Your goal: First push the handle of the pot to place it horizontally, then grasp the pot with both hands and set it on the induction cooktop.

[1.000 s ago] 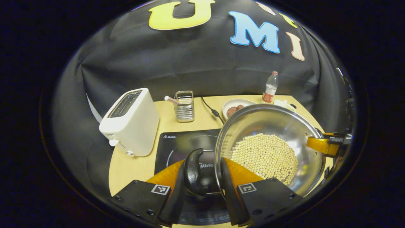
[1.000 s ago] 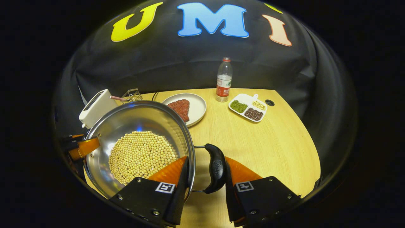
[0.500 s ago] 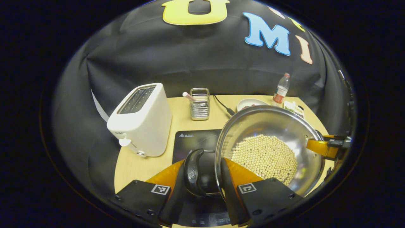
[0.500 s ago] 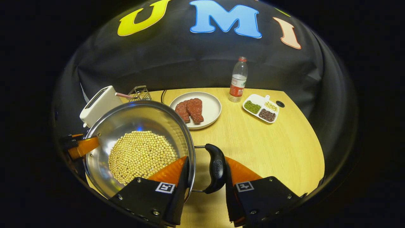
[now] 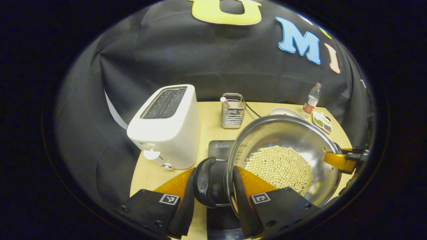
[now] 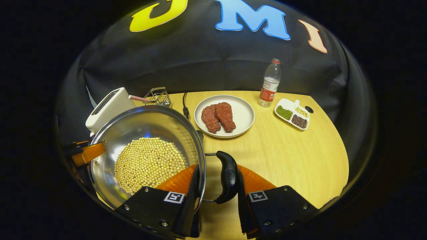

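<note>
No wording can be read. A small warning triangle sign with tiny illegible print sits on the induction cooktop [image 5: 220, 146]; square black-and-white marker tags sit on both grippers' jaws.

Induction cooktop [image 5: 218, 148] largely hidden beneath the pot [image 5: 283, 133].

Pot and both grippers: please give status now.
Left gripper and right gripper each shut on a handle. Pot of beans above cooktop. Toaster close beside.

A recording booth set up as a kitchen: toaster [image 5: 165, 128], induction cooktop [image 5: 218, 149], plate of meat [image 6: 224, 115] on a wooden table [image 6: 283, 150].
</note>
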The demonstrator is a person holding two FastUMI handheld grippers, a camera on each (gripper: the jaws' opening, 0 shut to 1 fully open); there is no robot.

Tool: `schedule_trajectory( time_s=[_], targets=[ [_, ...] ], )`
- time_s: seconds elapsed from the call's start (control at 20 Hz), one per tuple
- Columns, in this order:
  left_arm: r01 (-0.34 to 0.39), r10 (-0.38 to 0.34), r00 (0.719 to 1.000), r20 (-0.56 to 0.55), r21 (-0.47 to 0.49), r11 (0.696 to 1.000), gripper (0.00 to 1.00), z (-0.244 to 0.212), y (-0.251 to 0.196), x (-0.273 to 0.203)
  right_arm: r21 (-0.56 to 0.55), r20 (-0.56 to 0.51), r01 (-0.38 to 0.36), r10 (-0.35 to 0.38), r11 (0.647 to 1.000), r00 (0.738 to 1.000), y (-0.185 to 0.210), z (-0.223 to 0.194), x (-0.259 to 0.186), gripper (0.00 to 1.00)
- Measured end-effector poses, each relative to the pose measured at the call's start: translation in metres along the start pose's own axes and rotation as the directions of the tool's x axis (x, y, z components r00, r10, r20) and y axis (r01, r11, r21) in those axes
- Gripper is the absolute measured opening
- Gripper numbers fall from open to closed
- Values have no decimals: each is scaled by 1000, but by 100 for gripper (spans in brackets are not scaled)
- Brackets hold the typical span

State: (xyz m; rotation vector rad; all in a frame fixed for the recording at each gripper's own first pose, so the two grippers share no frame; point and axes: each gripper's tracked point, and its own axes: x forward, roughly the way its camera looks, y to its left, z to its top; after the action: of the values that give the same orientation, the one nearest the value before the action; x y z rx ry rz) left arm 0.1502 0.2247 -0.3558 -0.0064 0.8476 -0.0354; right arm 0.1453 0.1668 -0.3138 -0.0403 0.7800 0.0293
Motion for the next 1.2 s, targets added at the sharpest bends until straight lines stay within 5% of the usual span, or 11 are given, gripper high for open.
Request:
schedule_trajectory(
  time_s=[0.95,1.05,1.1,1.2],
  targets=[
    [38,-38,999,12,-9,999,60,-6,7,9,22,22,24,-24,999,999,15,-11,17,55],
    [33,-32,999,42,-21,999,65,-6,7,11,16,33,14,-15,1000,999,14,-10,17,50],
    [25,-24,998,58,-14,1000,63,-5,7,12,24,35,9,-10,1000,999,15,-9,17,55],
    [-1,3,995,102,-22,1000,75,4,11,7,24,43,-3,2,1000,999,15,-10,18,56]
  ],
)
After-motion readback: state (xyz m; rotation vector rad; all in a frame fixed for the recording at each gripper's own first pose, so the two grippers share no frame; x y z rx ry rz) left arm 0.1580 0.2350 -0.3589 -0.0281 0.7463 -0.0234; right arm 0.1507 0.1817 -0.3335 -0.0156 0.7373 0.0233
